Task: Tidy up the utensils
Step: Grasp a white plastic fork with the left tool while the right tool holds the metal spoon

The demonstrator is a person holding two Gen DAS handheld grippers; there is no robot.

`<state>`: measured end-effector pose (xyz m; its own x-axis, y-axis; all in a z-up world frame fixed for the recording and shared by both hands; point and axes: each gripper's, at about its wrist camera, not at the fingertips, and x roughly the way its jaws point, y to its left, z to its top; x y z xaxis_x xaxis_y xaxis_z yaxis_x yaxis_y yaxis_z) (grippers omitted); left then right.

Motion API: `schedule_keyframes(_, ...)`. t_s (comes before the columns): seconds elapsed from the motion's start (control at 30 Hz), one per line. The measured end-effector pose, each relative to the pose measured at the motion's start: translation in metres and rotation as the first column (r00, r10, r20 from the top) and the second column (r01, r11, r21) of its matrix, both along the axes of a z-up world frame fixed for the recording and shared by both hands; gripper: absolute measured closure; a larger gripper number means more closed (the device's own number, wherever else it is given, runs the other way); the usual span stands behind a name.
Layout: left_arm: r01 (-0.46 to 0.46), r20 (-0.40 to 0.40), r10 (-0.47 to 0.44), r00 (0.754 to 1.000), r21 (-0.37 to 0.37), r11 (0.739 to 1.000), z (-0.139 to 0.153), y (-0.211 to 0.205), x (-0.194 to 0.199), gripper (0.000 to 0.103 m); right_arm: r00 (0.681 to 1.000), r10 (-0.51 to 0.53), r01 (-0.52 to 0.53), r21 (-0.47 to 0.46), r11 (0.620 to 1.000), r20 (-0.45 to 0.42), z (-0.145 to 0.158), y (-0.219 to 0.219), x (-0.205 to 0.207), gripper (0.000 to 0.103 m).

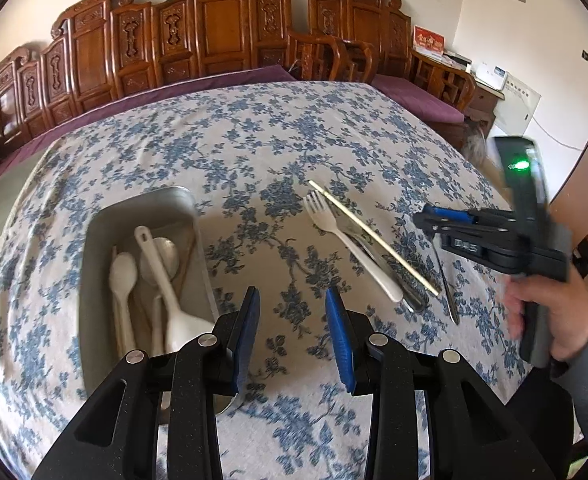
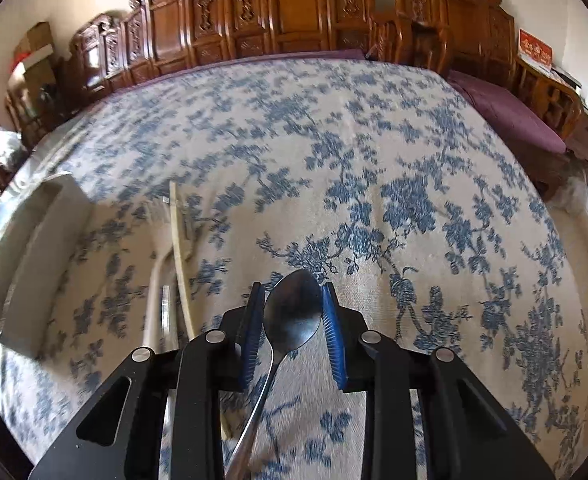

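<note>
The right gripper (image 2: 291, 320) is clamped across the bowl of a metal spoon (image 2: 291, 316), whose handle trails back beneath it. The metal tray (image 1: 93, 248) lies to its left, just left of the left gripper (image 1: 292, 320), which is parted and empty

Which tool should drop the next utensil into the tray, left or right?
Right. The right tool is already shut on the metal spoon; it probably only needs carrying to the metal tray. The left tool is open and empty beside it.
</note>
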<state>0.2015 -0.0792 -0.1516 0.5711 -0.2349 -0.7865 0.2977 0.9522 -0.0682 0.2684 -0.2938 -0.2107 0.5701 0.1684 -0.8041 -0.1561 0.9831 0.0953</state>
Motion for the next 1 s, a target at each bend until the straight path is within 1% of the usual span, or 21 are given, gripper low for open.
schedule_keyframes(0.13,0.010,-0.012,-0.010,1.000,0.010,1.000,-0.009,-0.018,0.013,0.071,0.999,0.020,-0.021,0.031,0.999,0.039,0.019,-0.010,-0.014,0.072)
schedule_keyframes(0.3,0.024,-0.033,-0.023,0.999,0.015,1.000,-0.021,-0.042,0.030,0.071,0.997,0.028,-0.030,0.036,0.999,0.067,0.028,-0.022,-0.027,0.072)
schedule_keyframes(0.5,0.026,-0.075,-0.024,0.997,0.020,0.999,-0.042,-0.067,0.056,0.071,0.998,0.009,-0.012,0.059,0.998,0.057,0.022,-0.039,-0.033,0.072)
schedule_keyframes(0.63,0.013,-0.119,-0.010,0.993,0.024,1.000,-0.060,-0.078,0.072,0.071,0.999,0.003,-0.007,0.075,0.997,0.052,0.017,-0.043,-0.035,0.072)
schedule_keyframes(0.77,0.004,-0.147,-0.003,0.989,0.005,1.000,-0.070,-0.082,0.081,0.071,0.999,0.020,-0.023,0.076,0.997,0.047,0.016,-0.041,-0.035,0.072)
schedule_keyframes(0.9,-0.011,-0.153,0.008,0.988,-0.022,1.000,-0.072,-0.083,0.088,0.071,0.999,0.021,-0.025,0.082,0.996,0.046,0.016,-0.041,-0.035,0.072)
schedule_keyframes(0.97,-0.020,-0.156,0.015,0.988,-0.029,0.999,-0.072,-0.082,0.089,0.074,0.999,0.023,-0.027,0.081,0.996,0.046,0.016,-0.039,-0.035,0.072)
schedule_keyframes(1.0,-0.022,-0.156,0.016,0.988,-0.034,0.999,-0.071,-0.081,0.089,0.079,0.999,0.023,-0.027,0.082,0.996,0.046,0.017,-0.039,-0.036,0.072)
